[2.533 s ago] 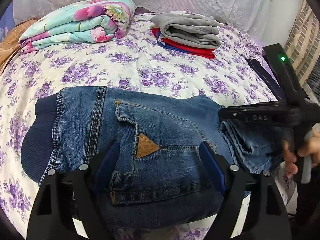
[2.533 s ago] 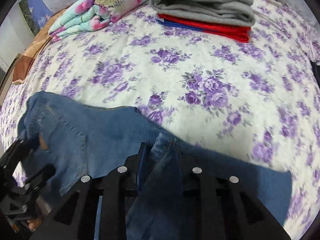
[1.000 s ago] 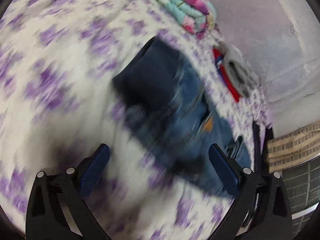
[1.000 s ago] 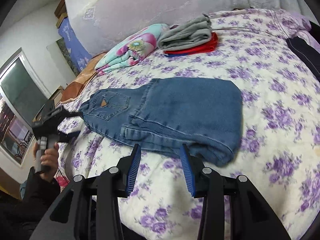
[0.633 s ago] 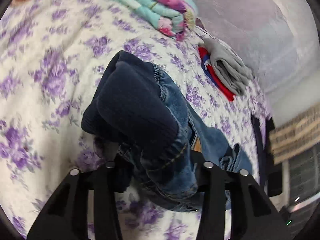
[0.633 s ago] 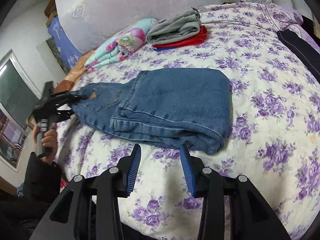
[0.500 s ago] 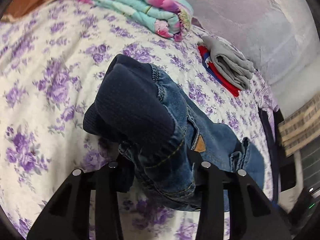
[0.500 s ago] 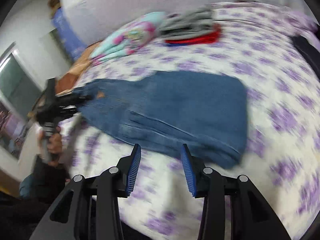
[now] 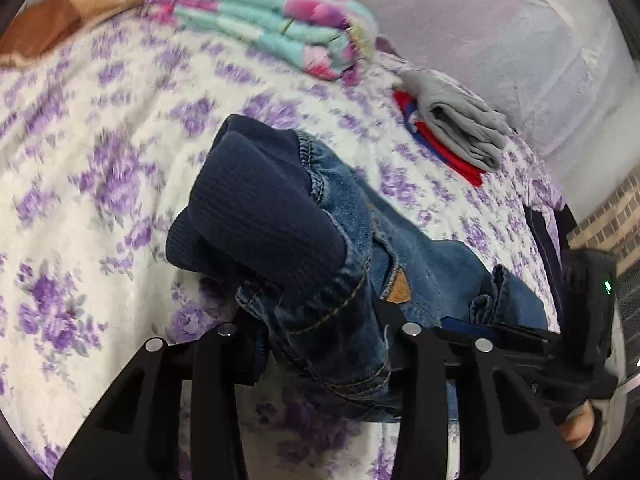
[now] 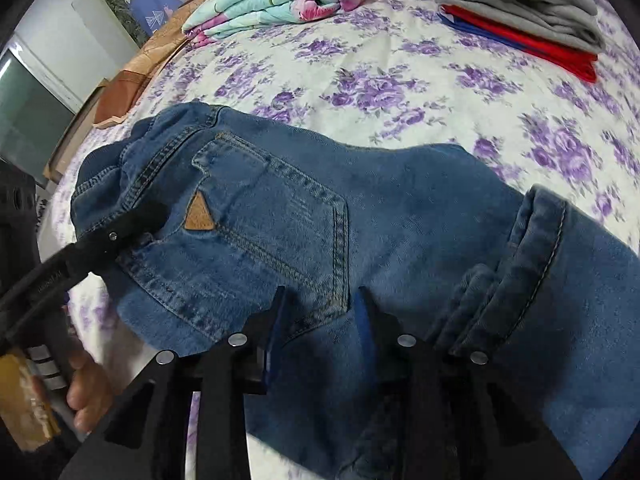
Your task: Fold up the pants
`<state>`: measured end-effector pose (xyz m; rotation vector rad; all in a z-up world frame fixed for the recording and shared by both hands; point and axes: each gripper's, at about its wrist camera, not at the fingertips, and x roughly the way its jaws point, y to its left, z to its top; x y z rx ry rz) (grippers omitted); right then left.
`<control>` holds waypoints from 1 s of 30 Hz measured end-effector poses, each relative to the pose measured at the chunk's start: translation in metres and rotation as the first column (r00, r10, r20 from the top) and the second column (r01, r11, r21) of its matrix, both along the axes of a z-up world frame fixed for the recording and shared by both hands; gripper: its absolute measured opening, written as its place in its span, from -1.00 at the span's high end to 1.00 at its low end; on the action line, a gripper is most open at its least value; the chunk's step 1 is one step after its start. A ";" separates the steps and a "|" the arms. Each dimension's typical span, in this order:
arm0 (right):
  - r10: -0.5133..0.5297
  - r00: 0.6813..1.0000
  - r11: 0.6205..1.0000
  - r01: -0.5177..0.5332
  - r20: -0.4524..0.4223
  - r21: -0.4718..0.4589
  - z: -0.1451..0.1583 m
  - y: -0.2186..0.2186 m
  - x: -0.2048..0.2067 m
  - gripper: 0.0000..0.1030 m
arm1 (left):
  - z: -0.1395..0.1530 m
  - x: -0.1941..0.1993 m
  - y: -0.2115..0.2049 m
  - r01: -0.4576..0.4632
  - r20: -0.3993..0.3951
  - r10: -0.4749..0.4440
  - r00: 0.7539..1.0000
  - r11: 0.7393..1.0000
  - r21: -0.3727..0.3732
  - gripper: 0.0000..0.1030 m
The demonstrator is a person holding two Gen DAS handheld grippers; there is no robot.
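1. Left wrist view: the left tool [image 9: 320, 332] is closed on the waist end of the jeans [image 9: 332, 240], with the dark ribbed waistband [image 9: 256, 208] bunched up and lifted above the fingers. The rest of the jeans trails right across the bed [image 9: 80, 140] toward the right tool [image 9: 496, 330], which sits at the fabric's near edge. A folded floral blanket [image 9: 280, 28] and a grey-and-red clothes stack [image 9: 452, 132] lie farther back.

2. Right wrist view: the right tool [image 10: 318, 320] has its blue-padded fingers partly apart over the near edge of the jeans [image 10: 400, 200], below the back pocket [image 10: 272, 216]; whether it grips the denim I cannot tell. The left tool [image 10: 136, 220] pinches the waist at the left. The hem [image 10: 540, 248] lies folded over on the right.
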<state>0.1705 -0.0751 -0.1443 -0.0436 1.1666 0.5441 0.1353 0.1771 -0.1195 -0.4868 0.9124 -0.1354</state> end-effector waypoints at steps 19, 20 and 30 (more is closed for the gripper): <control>-0.466 0.868 0.822 0.351 0.174 0.448 0.072 -0.280 -0.130 0.23 | 0.126 -0.061 -0.234 0.050 0.249 -0.307 0.919 0.717 0.696 0.35; -0.480 0.862 0.810 0.366 0.161 0.458 0.066 -0.290 -0.132 0.23 | 0.124 -0.059 -0.251 0.070 0.228 -0.327 0.917 0.696 0.715 0.33; -0.560 0.827 0.730 0.469 0.042 0.498 0.012 -0.358 -0.153 0.19 | 0.027 -0.044 -0.370 0.460 -0.105 -0.524 0.845 0.612 0.644 -0.79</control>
